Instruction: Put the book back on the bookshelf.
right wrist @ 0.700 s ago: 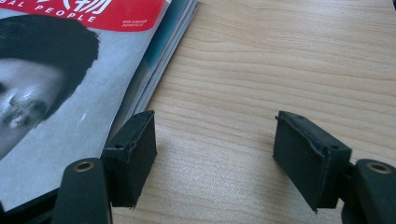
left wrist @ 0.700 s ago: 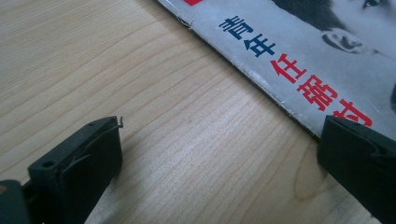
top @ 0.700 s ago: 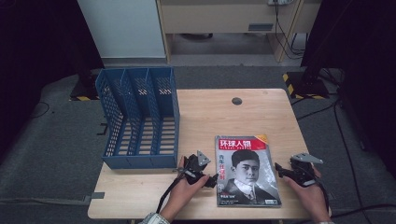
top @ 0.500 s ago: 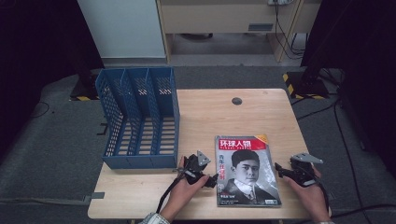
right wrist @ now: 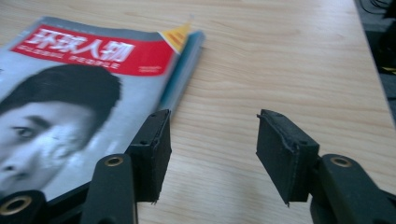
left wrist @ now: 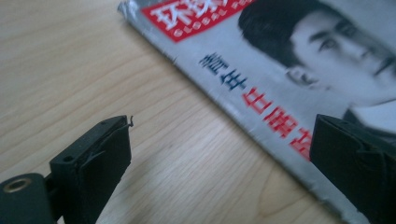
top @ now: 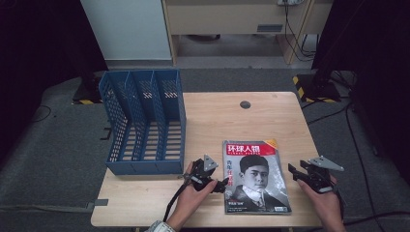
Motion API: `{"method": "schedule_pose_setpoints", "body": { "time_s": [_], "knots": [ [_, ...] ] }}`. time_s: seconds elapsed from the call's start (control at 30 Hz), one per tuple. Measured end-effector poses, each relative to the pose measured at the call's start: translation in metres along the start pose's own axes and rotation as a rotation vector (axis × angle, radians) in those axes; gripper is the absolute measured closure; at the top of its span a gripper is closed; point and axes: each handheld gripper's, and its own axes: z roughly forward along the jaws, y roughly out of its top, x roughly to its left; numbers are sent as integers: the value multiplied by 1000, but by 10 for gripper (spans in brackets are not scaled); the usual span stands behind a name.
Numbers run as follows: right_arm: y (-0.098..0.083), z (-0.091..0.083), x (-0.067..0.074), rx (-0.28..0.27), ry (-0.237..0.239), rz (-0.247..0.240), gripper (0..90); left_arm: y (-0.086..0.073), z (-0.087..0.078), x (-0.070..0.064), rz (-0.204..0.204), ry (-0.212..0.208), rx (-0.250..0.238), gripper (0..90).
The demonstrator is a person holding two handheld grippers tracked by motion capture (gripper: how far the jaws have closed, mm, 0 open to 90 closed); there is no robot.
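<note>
Magazine (top: 256, 176) lies flat, cover up, on the near right part of the table (top: 270, 116). Nothing lifted yet; by my reading the work is at its very start, the grasp not made.

Left hand-held gripper (top: 218, 183) sits low at the magazine's left edge, about midway down it. In the left gripper view its jaws stand wide, one over bare wood, the other over the cover, so the spine edge (left wrist: 261, 135) lies between them, pads not pressing on it. Right hand-held gripper (top: 296, 173) waits just beside the right edge, jaws roughly half open, holding nothing; in the right gripper view one jaw hangs over the cover's margin, the other over the table. Cannot tell whether it touches paper.

Left to do, as I judge: pinch an edge, raise the magazine, carry it wherever it goes.

Around: blue file rack (top: 145, 121) with three slots, lying open-side up on the table's left, near the left hand-held gripper but apart from the magazine. Small dark round cap (top: 245, 104) farther back. Nothing lies between magazine and rack; the flat cover hugging the table looks the main difficulty.
</note>
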Motion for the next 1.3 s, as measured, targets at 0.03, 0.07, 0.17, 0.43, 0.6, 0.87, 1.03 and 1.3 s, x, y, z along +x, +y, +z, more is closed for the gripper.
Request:
{"method": "schedule_pose_setpoints", "body": {
  "time_s": [0.03,0.07,0.17,0.43,0.6,0.87,1.03,1.3],
  "knots": [
    [1,0,2,-2,8,-9,456,1,-1,-2,6,-7,-9,58],
    [1,1,5,-1,15,-17,457,2,-1,-6,14,-14,-14,66],
    [3,4,14,14,47,-34,443,3,-1,-17,26,-42,-31,91],
    [3,23,30,73,95,-51,270,3,6,-36,58,-45,-8,233],
    [2,29,32,102,120,-66,185,-2,12,-35,34,-34,35,252],
    [-1,35,36,127,158,-95,314,-5,17,-38,60,-52,52,280],
    [0,29,37,97,138,-101,435,-6,18,-37,66,-50,44,283],
    [7,9,44,24,185,-83,559,-6,18,-37,67,-52,41,282]
  ]
}}
